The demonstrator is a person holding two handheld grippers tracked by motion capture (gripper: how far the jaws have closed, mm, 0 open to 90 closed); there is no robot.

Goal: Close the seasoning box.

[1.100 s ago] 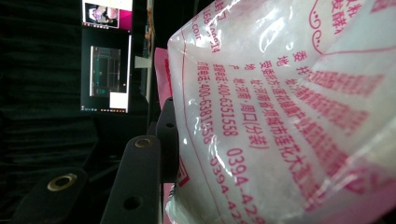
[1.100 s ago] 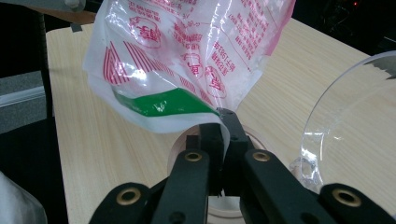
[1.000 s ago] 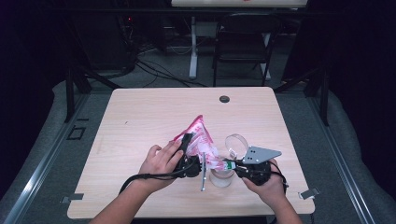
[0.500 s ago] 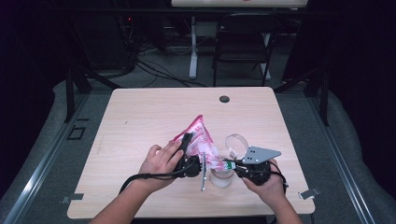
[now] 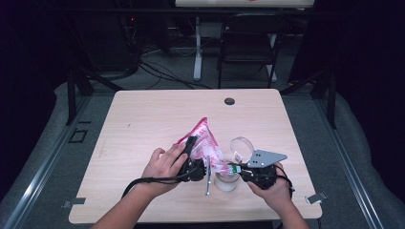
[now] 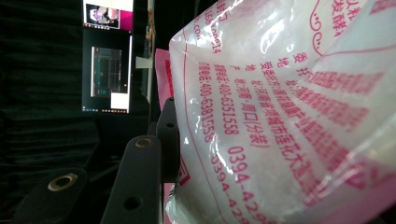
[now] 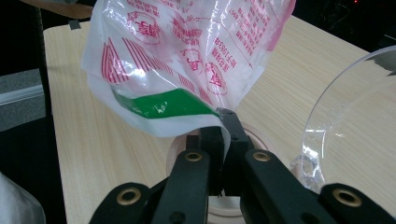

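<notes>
Bag [image 5: 203,140]: clear plastic pouch, pink-red print, green band at the lower edge, white powder inside. It is held tilted over the jar [image 5: 226,182], near the table's [image 5: 143,119] front edge.

Room: the tabletop beyond the bag is bare wood as far as a dark grommet [image 5: 229,101]; a clear lid [image 5: 241,145] stands just right of the bag.

Left gripper [image 5: 193,157]: jaws partly apart, clamped across the bag's filled body. Right gripper [image 7: 219,140]: jaws fully closed, pinching the bag's lower edge directly above the jar.

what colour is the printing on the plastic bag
Mostly pink-red print on the clear bag, with one green band; best seen in the right gripper view.
</notes>
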